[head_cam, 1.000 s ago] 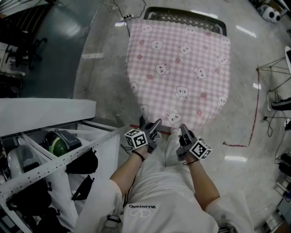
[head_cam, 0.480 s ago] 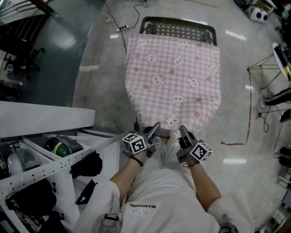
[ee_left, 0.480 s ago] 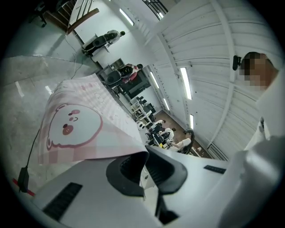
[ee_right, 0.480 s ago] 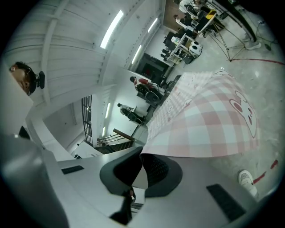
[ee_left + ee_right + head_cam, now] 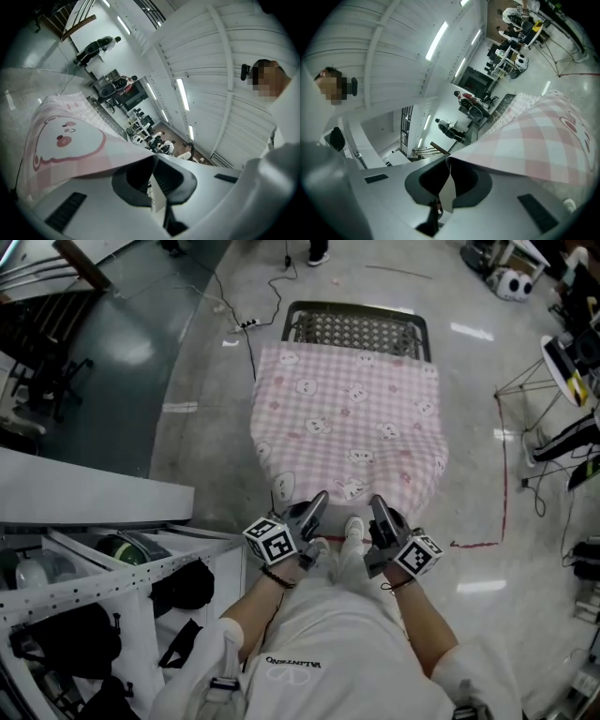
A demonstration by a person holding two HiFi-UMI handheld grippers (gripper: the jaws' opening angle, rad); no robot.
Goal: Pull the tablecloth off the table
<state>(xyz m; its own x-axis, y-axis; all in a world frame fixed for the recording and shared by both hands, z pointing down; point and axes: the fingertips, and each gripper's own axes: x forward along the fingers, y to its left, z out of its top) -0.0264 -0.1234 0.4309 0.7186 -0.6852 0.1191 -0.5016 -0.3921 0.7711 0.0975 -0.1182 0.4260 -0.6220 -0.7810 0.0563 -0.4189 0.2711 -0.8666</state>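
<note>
A pink checked tablecloth (image 5: 347, 418) printed with bears covers most of a table and hangs over its sides; the table's dark mesh top (image 5: 356, 329) shows bare at the far end. Both grippers are low in the head view, close to the person's body. My left gripper (image 5: 317, 501) is shut on the cloth's near edge at the left, and my right gripper (image 5: 378, 507) is shut on it at the right. In the left gripper view the cloth (image 5: 70, 140) runs out from the closed jaws of that gripper (image 5: 152, 161). The right gripper view shows the cloth (image 5: 534, 145) pinched by its gripper (image 5: 449, 165).
A white shelving rack (image 5: 94, 512) stands at the left, with a green round object (image 5: 120, 546) and dark bags on it. Cables (image 5: 246, 322) lie on the grey floor beyond the table. A red line (image 5: 502, 474) marks the floor at the right, near tripod legs (image 5: 553, 362).
The cloth has slid toward the person, so more of the mesh top is bare at the far end. The table looks farther away. Both grippers stay shut on the cloth.
</note>
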